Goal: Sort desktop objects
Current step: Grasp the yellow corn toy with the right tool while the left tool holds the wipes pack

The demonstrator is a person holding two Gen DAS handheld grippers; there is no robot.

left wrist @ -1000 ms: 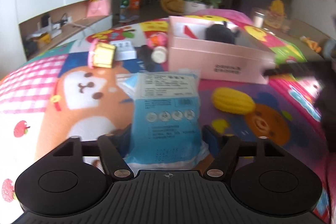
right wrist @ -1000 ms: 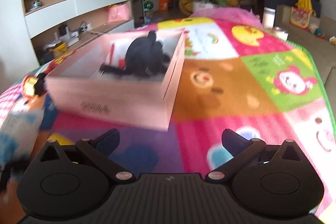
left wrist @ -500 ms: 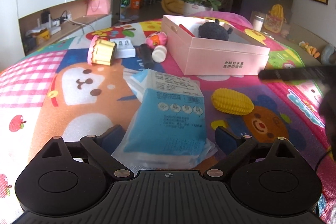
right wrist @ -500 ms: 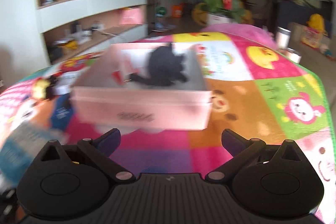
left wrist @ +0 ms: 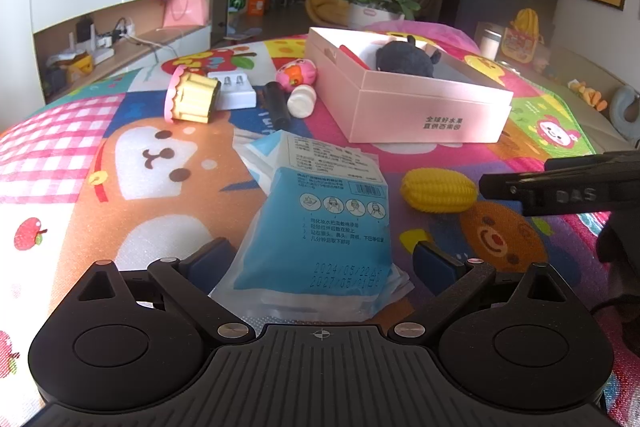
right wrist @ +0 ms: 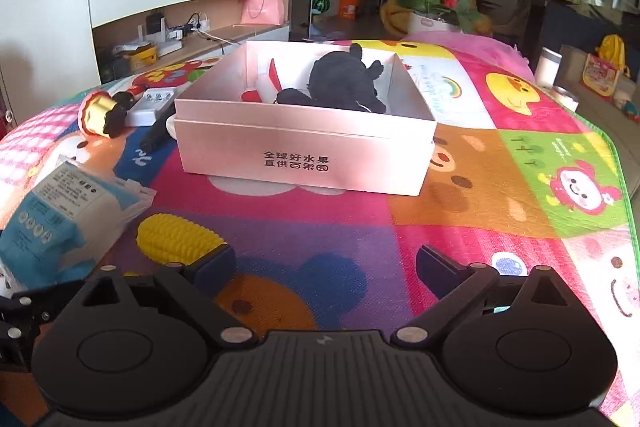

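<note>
A blue and white packet [left wrist: 320,223] lies on the colourful mat between the open fingers of my left gripper [left wrist: 320,261], which do not grip it. It also shows at the left of the right wrist view [right wrist: 52,223]. A yellow toy corn [left wrist: 438,190] lies to its right, just ahead of my right gripper's left finger [right wrist: 176,237]. My right gripper [right wrist: 324,263] is open and empty, and its side shows in the left wrist view [left wrist: 560,187]. The open pink box [right wrist: 304,155] holds a black plush toy [right wrist: 344,81] and a red and white item.
Beyond the packet lie a yellow and pink toy cake [left wrist: 192,99], a white box of small bottles [left wrist: 234,89], a black stick [left wrist: 276,103], a small white bottle [left wrist: 302,101] and a pink toy [left wrist: 298,75]. The mat's right edge [right wrist: 616,163] drops off.
My left gripper has opened and let the packet down onto the mat. My right gripper has swung left, so the box is now centred and the corn is in front of it.
</note>
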